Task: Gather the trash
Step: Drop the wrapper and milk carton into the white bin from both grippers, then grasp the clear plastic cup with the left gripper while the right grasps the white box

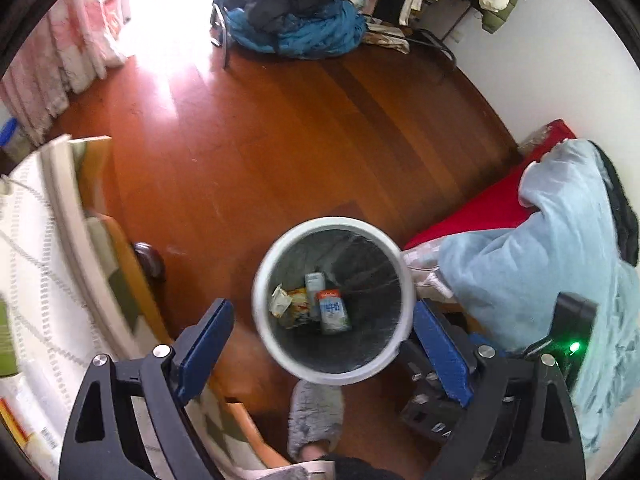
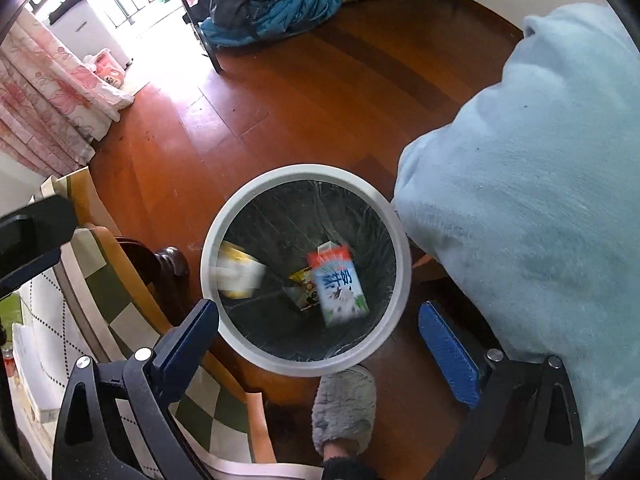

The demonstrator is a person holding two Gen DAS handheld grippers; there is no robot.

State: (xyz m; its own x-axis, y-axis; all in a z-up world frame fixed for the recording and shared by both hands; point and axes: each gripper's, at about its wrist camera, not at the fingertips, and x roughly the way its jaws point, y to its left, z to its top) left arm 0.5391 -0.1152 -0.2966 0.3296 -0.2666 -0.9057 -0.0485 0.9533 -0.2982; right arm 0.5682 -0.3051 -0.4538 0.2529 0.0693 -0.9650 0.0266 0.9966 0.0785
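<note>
Right wrist view: both claws gape empty over the trash bin.
Milk carton inside looks light, crushable; I'd pinch its flat sides.

Your white round bin stands upright on the floor, dark-lined, and down inside you've got a milk carton, a yellow wrapper and a blurred pale carton.

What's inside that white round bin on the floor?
The bin has a dark liner and holds a blue-and-white milk carton, a yellow wrapper partly under it, and a blurred yellow-white packet. Anything beneath these is covered.
</note>
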